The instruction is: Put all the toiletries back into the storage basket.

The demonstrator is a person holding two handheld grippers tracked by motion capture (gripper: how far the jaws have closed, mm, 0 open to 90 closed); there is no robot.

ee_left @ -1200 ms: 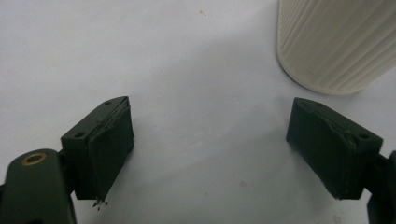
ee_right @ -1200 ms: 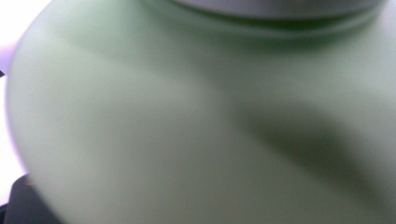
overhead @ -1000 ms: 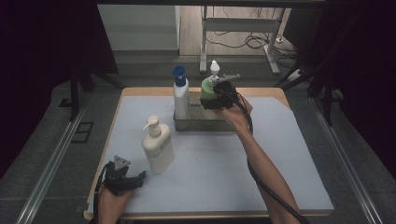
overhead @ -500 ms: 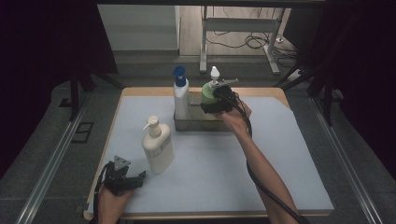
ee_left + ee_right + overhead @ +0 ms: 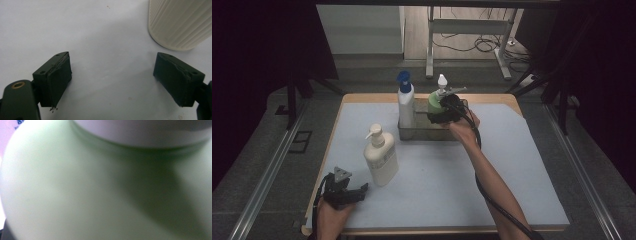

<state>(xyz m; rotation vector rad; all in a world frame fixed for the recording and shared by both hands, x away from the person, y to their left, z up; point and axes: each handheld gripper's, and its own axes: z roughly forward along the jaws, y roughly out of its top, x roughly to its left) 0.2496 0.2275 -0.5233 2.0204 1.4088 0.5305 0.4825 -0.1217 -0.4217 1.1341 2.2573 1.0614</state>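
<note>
Nearest, at the table's front left corner, the left gripper (image 5: 343,191) rests on the pale blue mat (image 5: 437,195), its jaws spread wide with nothing between them; the ribbed cream pump bottle (image 5: 381,159) stands just beyond it. Farther back, the right gripper (image 5: 443,111) is clamped on the green bottle (image 5: 435,102), which stands upright in the right end of the metal tray (image 5: 422,134), beside the white bottle with a blue cap (image 5: 405,102) at its left end.
</note>
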